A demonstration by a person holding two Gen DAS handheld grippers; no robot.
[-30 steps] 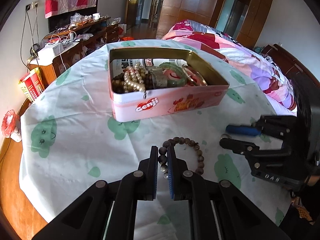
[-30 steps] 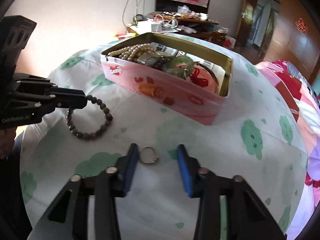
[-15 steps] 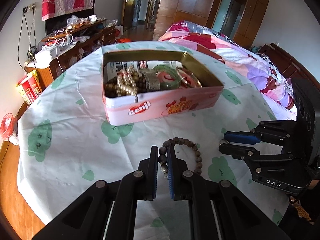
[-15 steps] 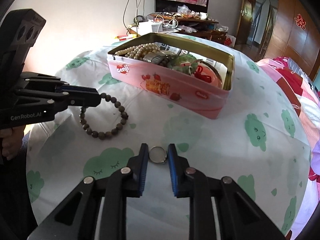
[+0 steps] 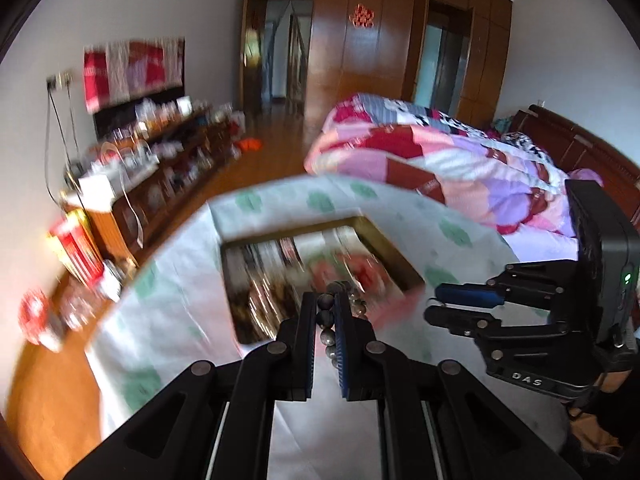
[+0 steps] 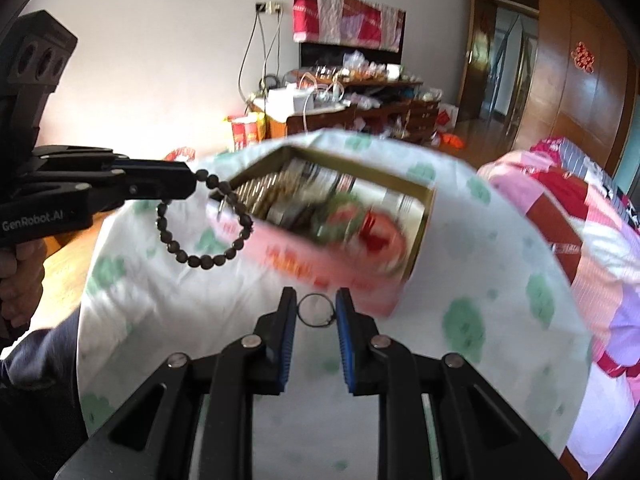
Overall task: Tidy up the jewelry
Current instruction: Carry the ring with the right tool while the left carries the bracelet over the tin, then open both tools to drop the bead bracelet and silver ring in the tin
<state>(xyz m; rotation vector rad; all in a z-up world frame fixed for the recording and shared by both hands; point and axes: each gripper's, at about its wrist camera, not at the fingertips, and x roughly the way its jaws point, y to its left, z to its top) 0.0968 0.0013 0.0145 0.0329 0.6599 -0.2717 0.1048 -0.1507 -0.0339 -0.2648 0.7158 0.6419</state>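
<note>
My left gripper (image 5: 325, 312) is pinching the dark bead bracelet (image 6: 204, 220), which is dangling in a loop off its tip above the tabletop (image 6: 160, 312), just short of the pink tin (image 6: 332, 256) ahead. My right gripper (image 6: 317, 312) is pinching a thin metal ring (image 6: 315, 316) between its blue pads, in front of the near wall of the same tin, whose jewelry is showing only as a blur.

Close wrist views (both facing tin (image 5: 320, 264))
</note>
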